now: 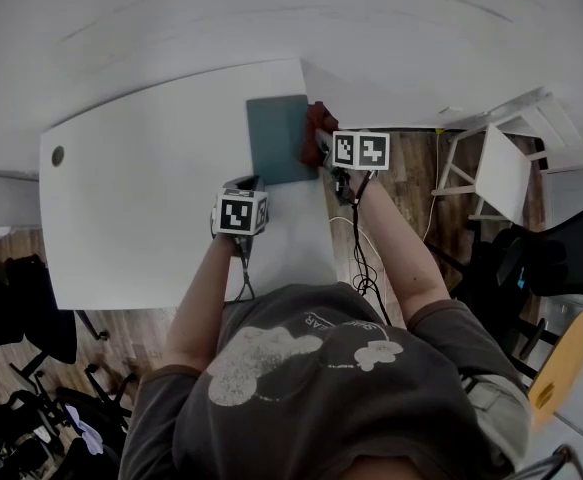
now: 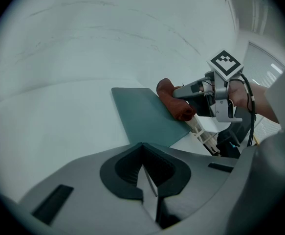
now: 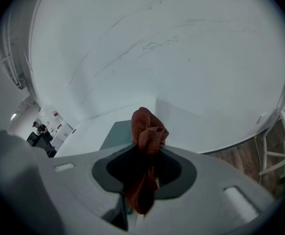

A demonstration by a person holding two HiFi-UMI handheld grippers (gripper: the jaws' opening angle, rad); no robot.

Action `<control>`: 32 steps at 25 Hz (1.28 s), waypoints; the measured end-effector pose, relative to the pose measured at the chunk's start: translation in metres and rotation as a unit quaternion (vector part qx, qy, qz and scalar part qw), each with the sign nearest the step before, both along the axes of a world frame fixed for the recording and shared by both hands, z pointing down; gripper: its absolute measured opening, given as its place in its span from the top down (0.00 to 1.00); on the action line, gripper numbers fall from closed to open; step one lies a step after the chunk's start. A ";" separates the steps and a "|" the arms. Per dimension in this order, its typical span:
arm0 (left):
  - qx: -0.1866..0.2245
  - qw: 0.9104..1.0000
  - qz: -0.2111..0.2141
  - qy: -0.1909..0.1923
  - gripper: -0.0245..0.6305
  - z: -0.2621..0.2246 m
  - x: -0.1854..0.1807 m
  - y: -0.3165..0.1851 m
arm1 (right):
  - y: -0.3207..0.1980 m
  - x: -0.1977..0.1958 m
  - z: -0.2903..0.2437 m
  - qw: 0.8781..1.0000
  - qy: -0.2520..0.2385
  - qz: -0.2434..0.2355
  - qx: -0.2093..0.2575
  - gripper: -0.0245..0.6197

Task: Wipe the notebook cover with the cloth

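Head view: teal notebook (image 1: 276, 138) lay flat at the far right corner of the white table (image 1: 131, 198), cover up. My right tool (image 1: 323, 150) sat at the notebook's right edge with the red-brown cloth (image 1: 317, 120) bunched at its tip, over the far right corner of the cover. My left tool (image 1: 245, 182) was on the near side of the notebook, just beside its near left corner, over bare table. Left gripper view: left tool (image 2: 147, 182) jaws were pressed together with nothing between them; beyond them the notebook (image 2: 147, 115) ran away across the table (image 2: 54, 116), and the cloth (image 2: 174, 101) rested on its right edge, held by the right tool (image 2: 187, 96). Right gripper view: right tool (image 3: 141, 182) jaws were clamped on the cloth (image 3: 146, 131), a wad sticking out past the tips and a tail hanging back between the jaws. The notebook (image 3: 114, 131) showed just left of and behind the wad, with the table (image 3: 191, 124) edge to the right.
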State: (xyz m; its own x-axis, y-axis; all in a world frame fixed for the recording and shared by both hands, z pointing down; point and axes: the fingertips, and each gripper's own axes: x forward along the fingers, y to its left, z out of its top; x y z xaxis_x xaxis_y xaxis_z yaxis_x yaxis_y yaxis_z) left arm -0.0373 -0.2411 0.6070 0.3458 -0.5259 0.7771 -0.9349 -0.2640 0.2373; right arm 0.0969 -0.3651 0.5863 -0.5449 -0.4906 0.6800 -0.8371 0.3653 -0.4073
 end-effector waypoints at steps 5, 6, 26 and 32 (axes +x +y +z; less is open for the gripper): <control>0.001 1.000 0.002 -0.003 0.97 -0.001 -0.001 0.000 | 0.002 0.009 0.002 1.000 0.002 0.015 -0.003 0.81; 0.001 1.000 0.002 -0.003 0.97 0.000 -0.001 0.000 | 0.002 0.009 0.002 1.000 0.002 0.016 -0.003 0.81; 0.010 0.999 -0.027 0.015 0.97 -0.010 -0.021 0.009 | 0.042 -0.061 -0.043 0.997 -0.040 -0.058 0.016 0.81; 0.019 0.999 -0.030 0.015 0.97 -0.015 -0.031 0.021 | 0.067 -0.101 -0.037 0.994 -0.047 -0.094 0.004 0.81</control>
State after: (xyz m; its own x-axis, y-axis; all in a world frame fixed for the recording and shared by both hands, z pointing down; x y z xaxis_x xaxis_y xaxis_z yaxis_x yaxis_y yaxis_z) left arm -0.0687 -0.2204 0.5920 0.3344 -0.5759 0.7460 -0.9423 -0.2164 0.2554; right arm -0.0037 -0.2982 0.5493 -0.6887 -0.3791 0.6180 -0.7120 0.5145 -0.4778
